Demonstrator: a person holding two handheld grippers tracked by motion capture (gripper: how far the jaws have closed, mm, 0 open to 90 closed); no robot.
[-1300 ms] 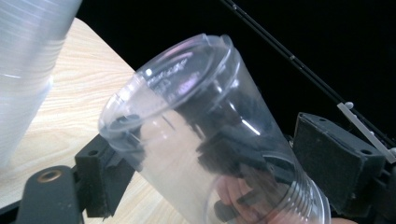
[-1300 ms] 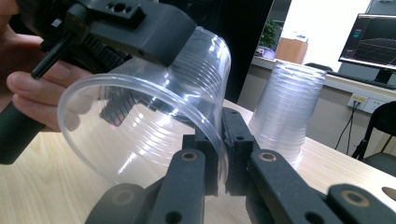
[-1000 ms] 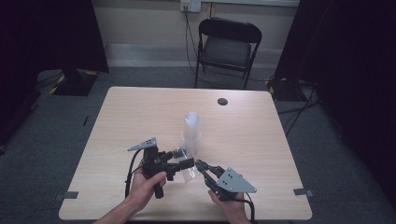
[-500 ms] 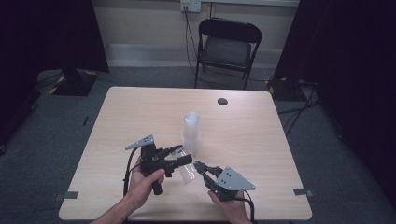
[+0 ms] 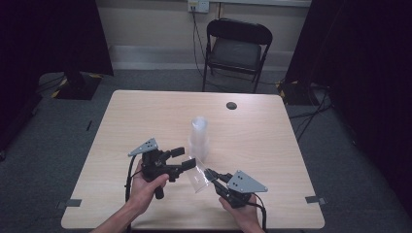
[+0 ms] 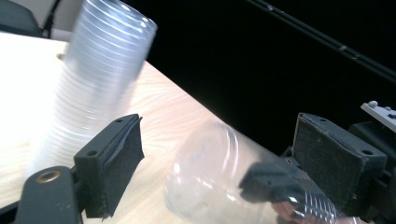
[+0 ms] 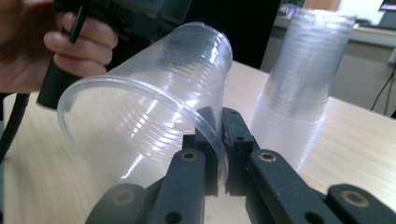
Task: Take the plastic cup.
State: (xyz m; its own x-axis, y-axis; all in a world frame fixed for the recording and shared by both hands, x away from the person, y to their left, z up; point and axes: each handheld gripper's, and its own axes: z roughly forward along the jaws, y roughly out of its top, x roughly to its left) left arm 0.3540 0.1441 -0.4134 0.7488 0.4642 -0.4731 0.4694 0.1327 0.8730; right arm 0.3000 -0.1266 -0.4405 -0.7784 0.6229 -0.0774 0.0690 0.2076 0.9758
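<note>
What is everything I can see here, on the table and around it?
Single plastic cup: one, clear, on its side, its rim pinched in the right claw, between the left claw's open jaws.
Stack of plastic cups: one stack, clear, upright at the table's middle.
Small round disc: one, dark, near the table's far edge.
Table: one, light wood.
Folding chair: one, black, beyond the table.
Wall socket: one, white, on the wall behind the chair.
Left claw: one, black, open.
Right claw: one, black, shut on the cup's rim.
Hands: two, at the near table edge.
</note>
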